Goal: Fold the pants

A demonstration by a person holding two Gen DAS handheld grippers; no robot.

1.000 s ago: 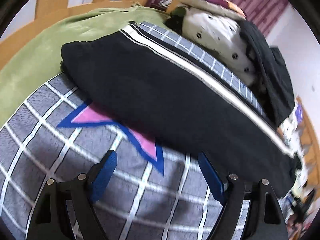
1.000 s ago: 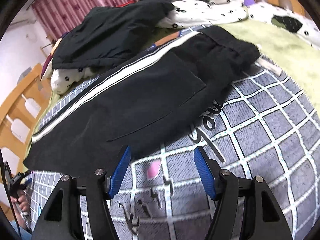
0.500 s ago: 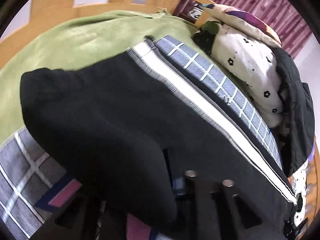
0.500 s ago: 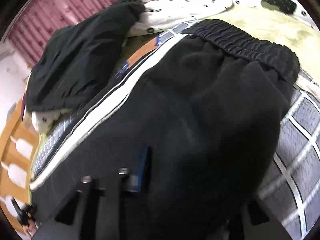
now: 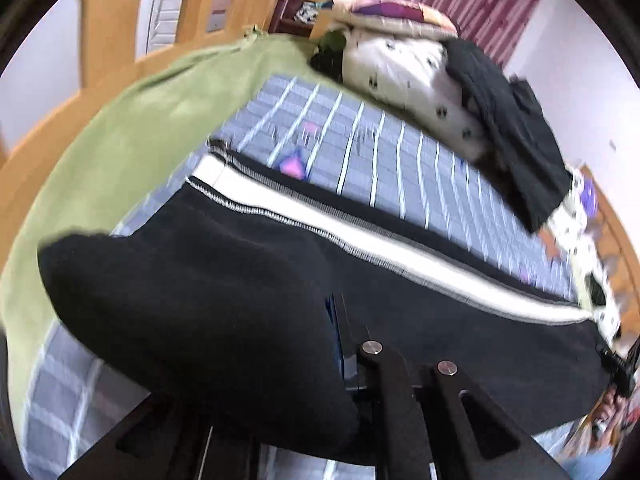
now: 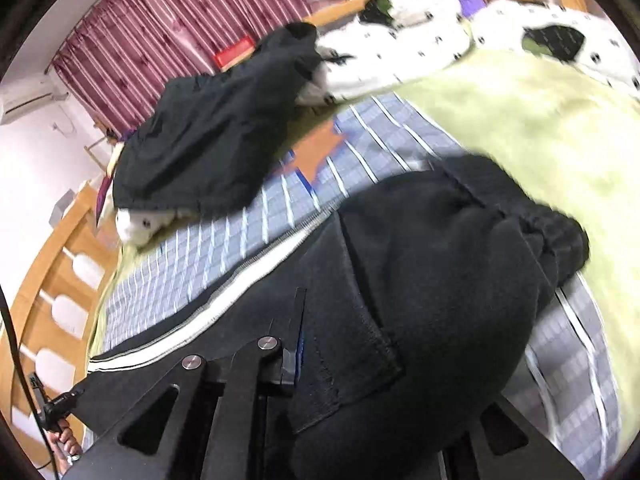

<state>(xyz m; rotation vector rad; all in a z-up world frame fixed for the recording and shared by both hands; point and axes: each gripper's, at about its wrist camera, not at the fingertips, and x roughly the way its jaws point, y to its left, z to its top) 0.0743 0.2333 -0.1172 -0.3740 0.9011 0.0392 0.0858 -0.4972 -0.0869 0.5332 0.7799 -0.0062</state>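
The left gripper (image 5: 320,344) was clamped on the black pants (image 5: 224,280), its jaws drawn together with cloth bunched between them and draped over one finger. The right gripper (image 6: 316,344) was likewise closed on the pants (image 6: 420,280), fabric covering its far finger, only the near blue pad showing.

Wooden-framed bed (image 5: 100,76), green blanket (image 5: 132,136) over the mattress, grey-blue checked sheet (image 5: 404,160) spread on it, black pants (image 5: 240,280) lying partly on the check — white spotted bedding (image 6: 404,40) and a dark garment (image 6: 216,136) heaped along the far edge.
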